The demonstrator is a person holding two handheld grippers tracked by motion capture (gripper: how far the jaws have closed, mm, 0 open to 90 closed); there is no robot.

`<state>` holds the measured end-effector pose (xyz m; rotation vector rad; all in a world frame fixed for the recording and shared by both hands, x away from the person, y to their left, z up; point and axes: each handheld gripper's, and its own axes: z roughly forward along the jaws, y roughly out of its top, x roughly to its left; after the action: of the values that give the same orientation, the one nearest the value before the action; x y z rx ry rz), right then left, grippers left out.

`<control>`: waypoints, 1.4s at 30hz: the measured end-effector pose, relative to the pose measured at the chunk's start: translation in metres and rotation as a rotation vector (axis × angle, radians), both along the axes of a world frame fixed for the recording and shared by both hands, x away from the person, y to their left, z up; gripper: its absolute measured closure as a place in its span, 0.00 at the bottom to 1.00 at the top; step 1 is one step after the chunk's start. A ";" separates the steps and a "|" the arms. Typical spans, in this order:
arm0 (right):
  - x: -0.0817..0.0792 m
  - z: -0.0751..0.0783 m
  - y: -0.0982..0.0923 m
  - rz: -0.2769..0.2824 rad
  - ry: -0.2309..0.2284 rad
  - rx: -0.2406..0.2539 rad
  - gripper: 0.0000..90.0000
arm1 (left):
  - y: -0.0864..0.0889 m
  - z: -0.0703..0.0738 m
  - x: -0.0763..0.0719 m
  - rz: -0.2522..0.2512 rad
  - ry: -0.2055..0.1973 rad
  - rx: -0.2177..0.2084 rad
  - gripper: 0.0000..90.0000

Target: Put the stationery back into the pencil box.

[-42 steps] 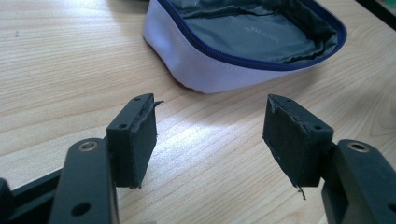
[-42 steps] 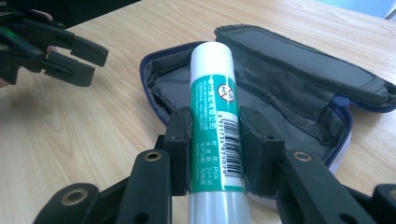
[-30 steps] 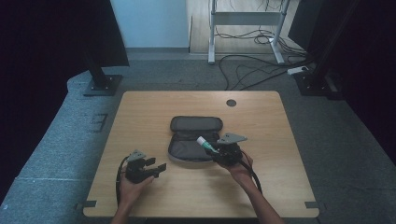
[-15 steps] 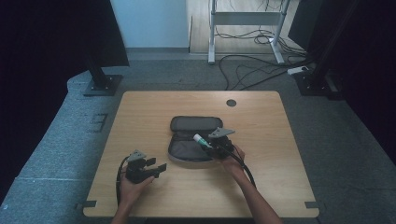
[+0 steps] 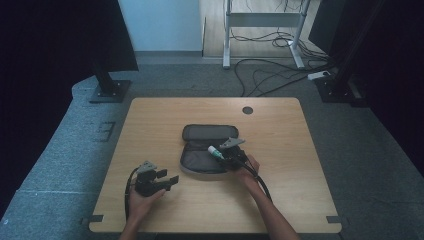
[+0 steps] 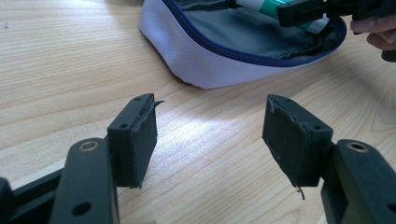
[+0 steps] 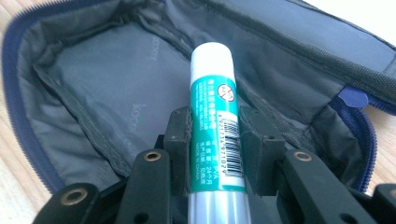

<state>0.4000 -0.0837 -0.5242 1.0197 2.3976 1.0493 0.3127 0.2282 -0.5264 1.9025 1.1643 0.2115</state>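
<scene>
Wooden table [image 5: 150, 130]: right gripper's [image 7: 215, 135] jaws hide glue stick's [image 7: 215, 107] lower sides.

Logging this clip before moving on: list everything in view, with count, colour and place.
Open grey fabric zip pouch: one, grey, blue zipper, table centre.
Green-and-white glue stick: one, clamped above the pouch's open half.
Light wooden table: one, dark round grommet near far edge.
Floor cables: several, black, beyond the table.
Left hand-held gripper: black, open, near left.
Right hand-held gripper: black, shut on the stick.
</scene>
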 end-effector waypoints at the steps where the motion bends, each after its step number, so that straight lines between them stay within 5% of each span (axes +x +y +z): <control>1: 0.000 0.000 0.001 0.004 0.004 -0.016 0.72 | 0.000 0.000 0.000 0.000 0.000 0.000 0.39; 4: -0.002 -0.001 0.004 -0.005 0.001 -0.052 0.72 | 0.000 0.000 0.000 0.000 -0.002 -0.002 0.39; 13: -0.007 0.005 0.004 -0.013 -0.016 -0.037 0.57 | 0.001 0.000 0.000 0.001 -0.001 -0.004 0.39; 17: -0.011 0.014 -0.001 -0.036 -0.031 0.023 0.54 | 0.001 0.001 0.000 0.003 -0.004 -0.007 0.39; 19: -0.015 0.021 -0.008 -0.039 -0.037 0.091 0.53 | 0.001 0.001 0.000 0.004 -0.004 -0.007 0.39; 25: -0.026 0.029 -0.019 -0.036 -0.067 0.154 0.52 | 0.002 0.001 -0.001 0.004 -0.004 -0.007 0.39; 42: -0.075 0.029 -0.066 -0.051 -0.105 0.242 0.52 | 0.003 0.001 -0.001 0.010 -0.005 -0.010 0.39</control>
<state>0.3250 -0.1494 -0.4951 1.0677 2.1881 1.3644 0.3119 0.2308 -0.5253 1.8870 1.1696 0.2146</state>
